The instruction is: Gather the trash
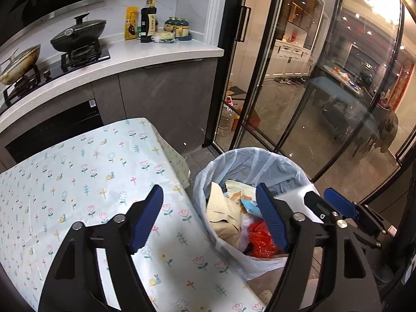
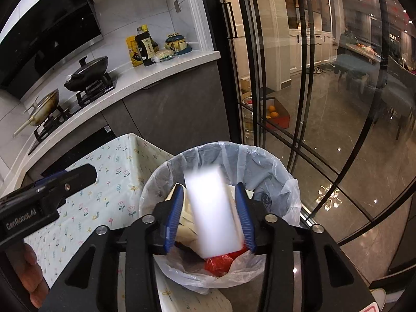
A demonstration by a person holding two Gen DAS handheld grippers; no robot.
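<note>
Your right gripper [image 2: 210,219] hung directly over the bin [image 2: 283,182], and that placement looked deliberate: anything let go from there would fall straight into the liner rather than onto the floor. Between its blue pads [image 2: 173,215] sat a white block [image 2: 213,213], blurred in the right wrist view. The blur suggested it was moving, so I could not tell whether the pads were clamped on it or had just let it go. The gap between them was about the width of the block, with a sliver of space showing on the left side.

Your left gripper [image 1: 208,221] was spread wide and held nothing. One finger hovered over the floral tablecloth [image 1: 78,169] and the other over the bin's near rim, so it straddled the table edge. Keeping it there made sense to me as a waiting position, out of the right hand's drop path yet close to both table and bin. From the left wrist view the right gripper's tips and a corner of the white block [image 1: 299,195] showed above the rubbish.

The bin stood just beside the table, already holding paper scraps [image 1: 223,208] and a red plastic bag [image 1: 260,236], so I judged the collecting to be well along. No other trash showed on the visible cloth.
</note>
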